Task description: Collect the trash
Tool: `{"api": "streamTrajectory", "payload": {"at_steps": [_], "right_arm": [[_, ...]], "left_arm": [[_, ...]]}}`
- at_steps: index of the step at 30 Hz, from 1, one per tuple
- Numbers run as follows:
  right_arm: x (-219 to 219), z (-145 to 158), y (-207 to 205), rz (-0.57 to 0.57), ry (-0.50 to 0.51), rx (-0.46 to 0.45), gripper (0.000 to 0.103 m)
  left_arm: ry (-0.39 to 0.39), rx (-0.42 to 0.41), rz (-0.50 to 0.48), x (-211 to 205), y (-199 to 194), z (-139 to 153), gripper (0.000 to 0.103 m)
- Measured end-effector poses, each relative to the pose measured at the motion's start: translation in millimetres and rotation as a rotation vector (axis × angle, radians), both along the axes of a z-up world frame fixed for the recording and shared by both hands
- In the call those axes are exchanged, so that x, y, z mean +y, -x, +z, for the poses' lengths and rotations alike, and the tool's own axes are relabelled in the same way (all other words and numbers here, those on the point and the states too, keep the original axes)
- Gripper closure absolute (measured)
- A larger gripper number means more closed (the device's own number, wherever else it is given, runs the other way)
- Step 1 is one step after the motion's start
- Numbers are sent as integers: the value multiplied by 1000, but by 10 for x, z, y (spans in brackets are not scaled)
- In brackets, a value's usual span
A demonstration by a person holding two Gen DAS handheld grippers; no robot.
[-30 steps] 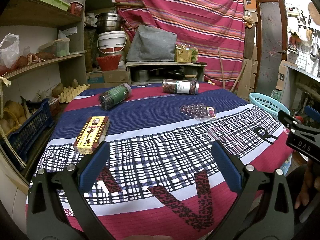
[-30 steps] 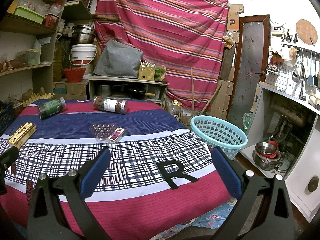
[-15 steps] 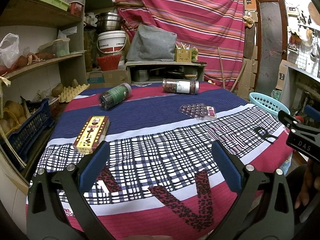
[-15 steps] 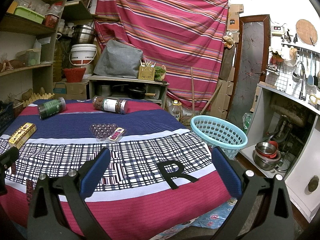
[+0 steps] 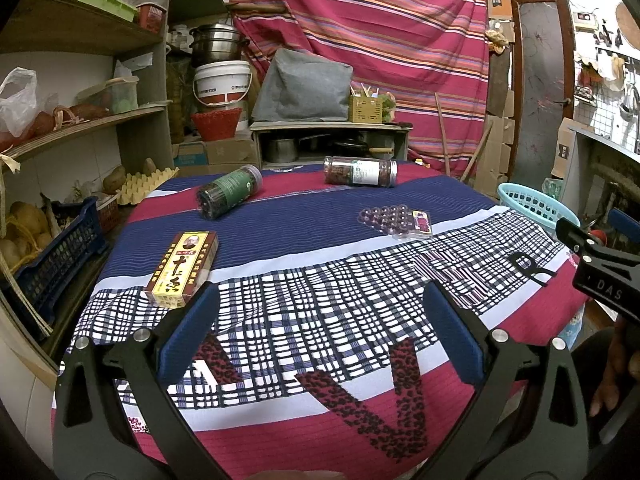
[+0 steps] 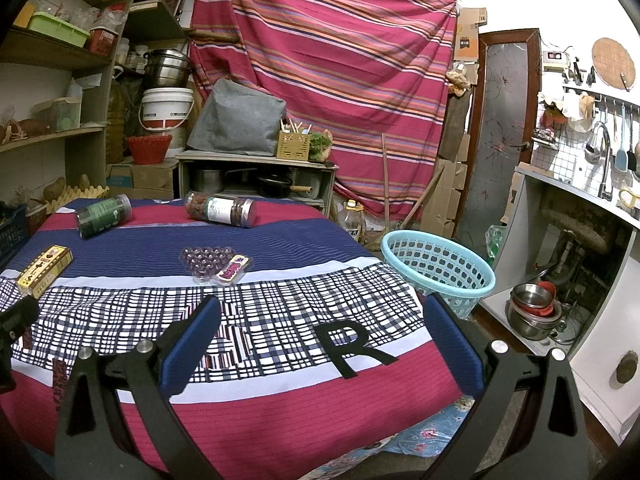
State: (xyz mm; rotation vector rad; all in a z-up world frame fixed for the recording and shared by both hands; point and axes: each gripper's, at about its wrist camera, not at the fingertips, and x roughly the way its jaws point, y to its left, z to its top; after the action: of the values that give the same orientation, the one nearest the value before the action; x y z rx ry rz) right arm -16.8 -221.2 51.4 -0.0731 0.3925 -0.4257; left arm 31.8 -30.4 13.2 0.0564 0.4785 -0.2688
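Ahead of both pairs of fingers: a table under a striped and checked cloth (image 5: 320, 240), four bits of trash lying on it, none taken yet.
Left gripper (image 5: 320, 336): fingers wide apart, holding nothing, above the near edge of the cloth.
Right gripper (image 6: 320, 336): fingers wide apart, empty, above the cloth's right corner.
Carton (image 5: 183, 267): just beyond the left finger of the left gripper; yellow and maroon, printed with a portrait and Chinese characters I cannot read. Probably light, stiff card; take it across its narrow width.
Green-label jar (image 5: 229, 196): farther out, on its side. Likely smooth, rigid and apt to roll; grip across the barrel.
White-label jar (image 5: 360, 171): farthest away, on its side, dark contents; label print too small to read. Same hold.
Blister tray (image 6: 214, 264): well ahead of the right gripper's left finger; thin clear plastic, probably flimsy and springy; pinch an edge.
Basket (image 6: 438, 268): pale blue, beyond the right finger, off the table's right side; the likely place for the trash.
Writing: a black "R" on the cloth; "DAS" on the right gripper, in the left view.
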Motion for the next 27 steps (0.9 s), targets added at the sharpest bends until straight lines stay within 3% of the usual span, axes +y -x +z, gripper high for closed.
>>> {"api": "streamTrajectory", "payload": {"at_steps": [27], "right_arm": [[-13,-2,-1,1,0,0,5]], "left_arm": [[-1,-1,-1,8,5,10,5]]}}
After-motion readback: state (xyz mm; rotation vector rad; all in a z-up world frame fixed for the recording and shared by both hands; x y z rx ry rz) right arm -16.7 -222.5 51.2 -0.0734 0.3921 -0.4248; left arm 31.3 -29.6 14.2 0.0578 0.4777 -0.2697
